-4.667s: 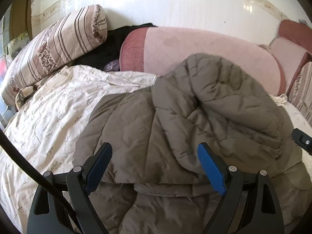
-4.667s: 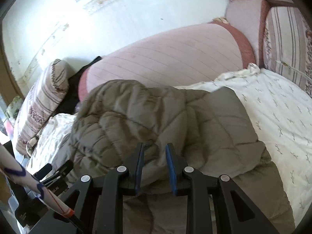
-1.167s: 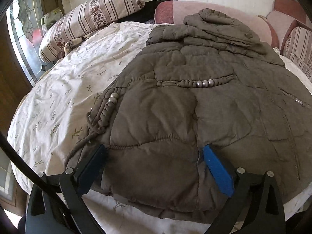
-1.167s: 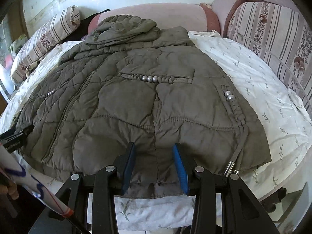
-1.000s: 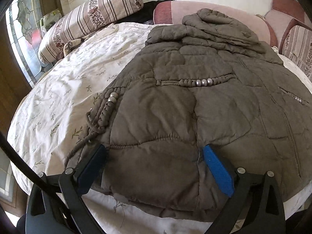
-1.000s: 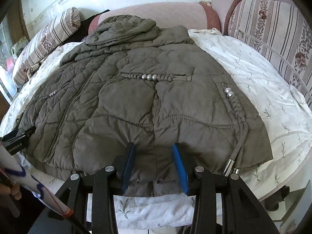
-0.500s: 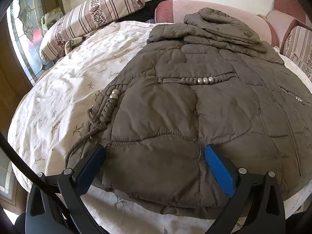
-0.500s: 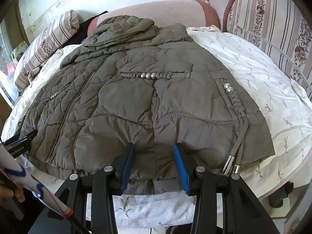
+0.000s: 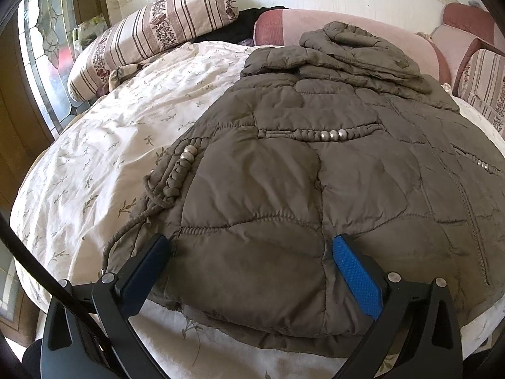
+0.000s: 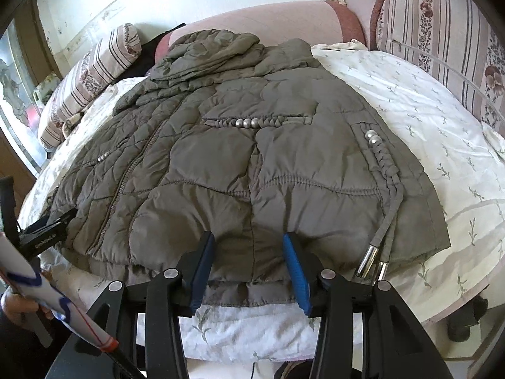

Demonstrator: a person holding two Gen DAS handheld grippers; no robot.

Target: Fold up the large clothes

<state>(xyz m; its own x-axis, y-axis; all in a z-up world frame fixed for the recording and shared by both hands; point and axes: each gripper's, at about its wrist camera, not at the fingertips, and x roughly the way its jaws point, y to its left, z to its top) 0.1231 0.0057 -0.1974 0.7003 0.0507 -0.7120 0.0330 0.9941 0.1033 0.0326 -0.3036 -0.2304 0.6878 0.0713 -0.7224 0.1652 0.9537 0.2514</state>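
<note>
A large olive-grey quilted puffer jacket (image 9: 315, 164) is lying spread flat, front up, on a bed covered by a cream sheet printed with small leaf sprigs (image 9: 104, 145). Its hood (image 9: 356, 47) is lying bunched at the far end against a long pink bolster cushion (image 9: 363, 22), and its hem is lying along the near edge of the bed.

The left gripper (image 9: 249, 252) is hovering over the hem at the jacket's left corner, its blue-padded fingers (image 9: 356, 274) standing wide apart and holding nothing; the fabric is showing between them without being pinched. Just beside the left finger, a braided cord with silver beads (image 9: 183, 170) is trailing off the jacket's edge onto the sheet.

The right gripper (image 10: 249, 252) is hanging over the middle of the hem, its fingers (image 10: 296, 271) spread partly apart, narrower than the left pair, and closed on nothing. To its right a second braided cord ending in silver metal tips (image 10: 372, 259) is lying on the jacket's corner. A row of silver beads (image 10: 249, 122) is sitting across the chest pocket.

A striped floral bolster pillow (image 9: 151, 38) is resting at the bed's far left, and a striped floral cushion (image 10: 442, 31) is standing along the right side.
</note>
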